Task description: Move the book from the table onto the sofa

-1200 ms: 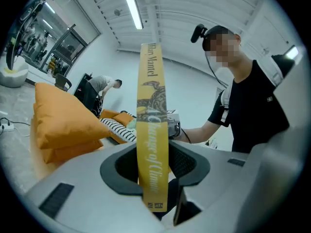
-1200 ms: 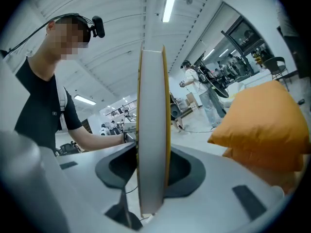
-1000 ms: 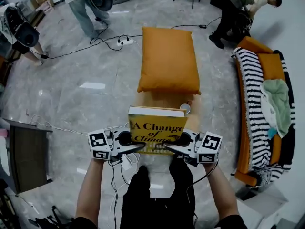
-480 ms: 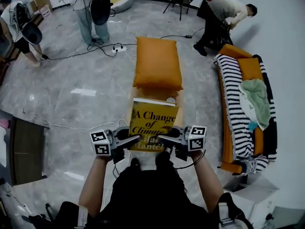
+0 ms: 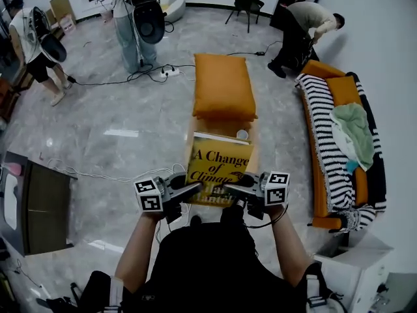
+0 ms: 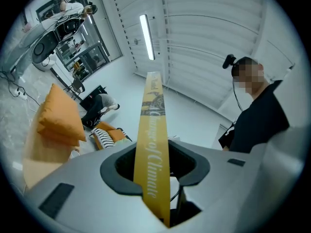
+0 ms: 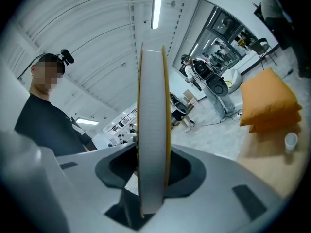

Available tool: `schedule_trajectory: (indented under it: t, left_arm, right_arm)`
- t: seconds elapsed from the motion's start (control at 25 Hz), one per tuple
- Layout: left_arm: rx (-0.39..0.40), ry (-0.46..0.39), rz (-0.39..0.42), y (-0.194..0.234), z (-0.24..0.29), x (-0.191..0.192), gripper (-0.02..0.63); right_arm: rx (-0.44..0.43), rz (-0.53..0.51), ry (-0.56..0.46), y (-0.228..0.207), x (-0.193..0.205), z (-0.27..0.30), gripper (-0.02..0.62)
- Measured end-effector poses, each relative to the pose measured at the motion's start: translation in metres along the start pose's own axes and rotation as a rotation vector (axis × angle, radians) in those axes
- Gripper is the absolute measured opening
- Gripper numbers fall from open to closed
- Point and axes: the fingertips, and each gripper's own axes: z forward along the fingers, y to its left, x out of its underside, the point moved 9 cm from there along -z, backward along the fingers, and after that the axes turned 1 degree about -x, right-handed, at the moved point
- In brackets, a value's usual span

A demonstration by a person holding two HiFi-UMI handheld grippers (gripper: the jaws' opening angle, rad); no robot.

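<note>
yellow hardcover book (image 5: pixel 217 168) is hanging in the air, front cover facing up at the head camera, title reading "a change of climate". in the head view it is overlapping the near end of the low wooden table (image 5: pixel 253 150); the gripper views are showing it held up clear, ceiling behind it.

left gripper (image 5: pixel 189 190) is pinching the book at its 8 o'clock corner. the left gripper view is showing the yellow spine running up between the two pads, both pressing on the covers.

right gripper (image 5: pixel 237 183) is pinching the book at its 4 o'clock corner. the right gripper view is showing the white page block clamped between its pads. both grippers are pointing inward, toward each other.

orange cushion (image 5: pixel 223 87) is lying on the table at 12 o'clock of the book, and a small white cup (image 5: pixel 242 134) is sitting between cushion and book.

orange sofa (image 5: pixel 319 197), carrying a striped throw (image 5: pixel 319 109) and a green cloth (image 5: pixel 355 132), is standing at 3 o'clock of the book, well apart from it. a person (image 5: pixel 305 26) is bending over at the sofa's 12 o'clock end.
</note>
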Motion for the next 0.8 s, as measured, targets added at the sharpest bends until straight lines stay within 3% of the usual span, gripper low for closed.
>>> schedule_trajectory:
  t: [0.4,0.64,0.8]
  left_arm:
    - [0.004,0.015,-0.003,-0.005,-0.021,0.024,0.152]
    - [-0.004,0.026,-0.022,-0.002,-0.012,0.013,0.152]
    - [-0.001,0.028,-0.024,0.001,-0.021,0.020,0.152]
  right_arm:
    - [0.001,0.009,-0.008,0.010,0.032,0.009,0.156]
    - [0.000,0.022,-0.004,0.005,0.018,0.006,0.156]
    - [0.007,0.024,-0.006,0.005,0.029,0.012,0.156]
